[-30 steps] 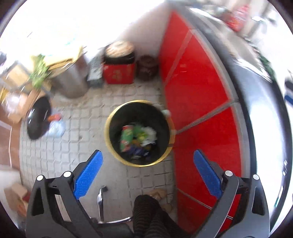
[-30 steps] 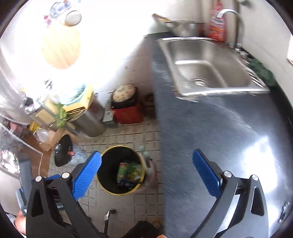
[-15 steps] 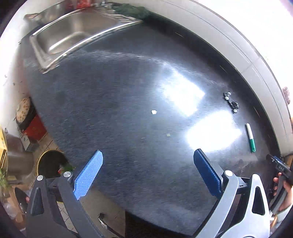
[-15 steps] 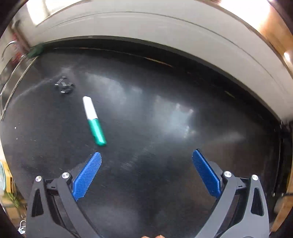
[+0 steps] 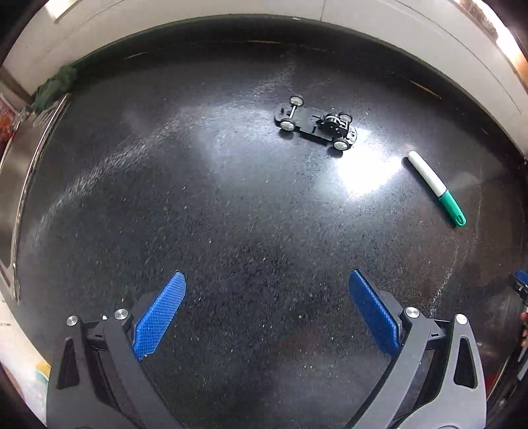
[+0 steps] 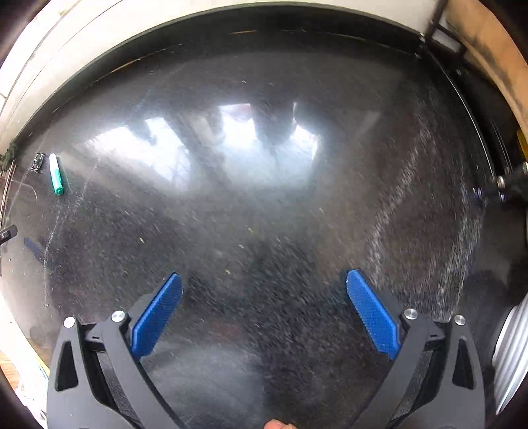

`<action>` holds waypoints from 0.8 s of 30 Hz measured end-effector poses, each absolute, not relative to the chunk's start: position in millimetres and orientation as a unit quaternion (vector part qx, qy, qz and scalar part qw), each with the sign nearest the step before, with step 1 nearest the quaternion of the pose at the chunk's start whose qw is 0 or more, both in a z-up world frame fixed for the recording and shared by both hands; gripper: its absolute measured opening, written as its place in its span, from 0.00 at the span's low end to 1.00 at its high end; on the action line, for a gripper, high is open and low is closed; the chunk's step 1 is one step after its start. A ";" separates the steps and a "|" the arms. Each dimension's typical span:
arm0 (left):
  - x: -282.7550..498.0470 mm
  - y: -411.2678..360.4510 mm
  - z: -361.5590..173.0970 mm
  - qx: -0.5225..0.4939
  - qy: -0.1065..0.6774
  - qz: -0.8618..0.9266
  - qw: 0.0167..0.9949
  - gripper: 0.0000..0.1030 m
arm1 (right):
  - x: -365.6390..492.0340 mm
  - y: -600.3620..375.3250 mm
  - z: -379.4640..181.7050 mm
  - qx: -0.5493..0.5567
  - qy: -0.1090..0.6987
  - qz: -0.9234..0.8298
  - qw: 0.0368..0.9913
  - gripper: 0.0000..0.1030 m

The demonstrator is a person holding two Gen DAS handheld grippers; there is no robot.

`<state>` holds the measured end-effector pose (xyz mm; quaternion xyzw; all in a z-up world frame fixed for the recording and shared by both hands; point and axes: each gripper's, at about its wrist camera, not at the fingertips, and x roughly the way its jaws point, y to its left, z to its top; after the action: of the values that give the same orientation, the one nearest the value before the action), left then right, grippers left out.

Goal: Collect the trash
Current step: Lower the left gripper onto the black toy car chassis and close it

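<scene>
A small black toy car chassis with silver wheels lies on the black counter, far centre in the left wrist view. A white marker with a green cap lies to its right. My left gripper is open and empty, well short of both. In the right wrist view the marker and the chassis show small at the far left. My right gripper is open and empty over bare counter.
The steel sink rim runs along the left edge of the left wrist view, with a dark green cloth at its far corner. A white wall ledge backs the counter. A metal round object sits at the right edge.
Both grippers have swung up from the floor bin to the counter. The left view has moved closer to the chassis and marker; the right view has swung right, leaving the marker far left.
</scene>
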<state>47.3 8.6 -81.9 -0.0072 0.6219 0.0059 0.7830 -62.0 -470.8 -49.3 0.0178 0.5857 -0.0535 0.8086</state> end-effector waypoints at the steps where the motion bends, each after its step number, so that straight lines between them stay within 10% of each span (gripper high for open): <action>1: 50.6 5.5 -82.4 -0.001 0.623 0.003 0.782 0.94 | -69.2 -472.8 -49.7 0.019 0.583 -0.060 0.810 0.94; 24: 167.3 -39.4 -107.9 0.168 0.641 -0.183 0.726 0.94 | -57.1 -430.9 -73.1 -0.043 0.567 -0.015 0.822 0.95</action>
<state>167.3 -39.4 -107.9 0.1683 0.6412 -0.1828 0.7261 -57.1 -430.9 -73.1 -0.0429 0.5669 -0.0152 0.8225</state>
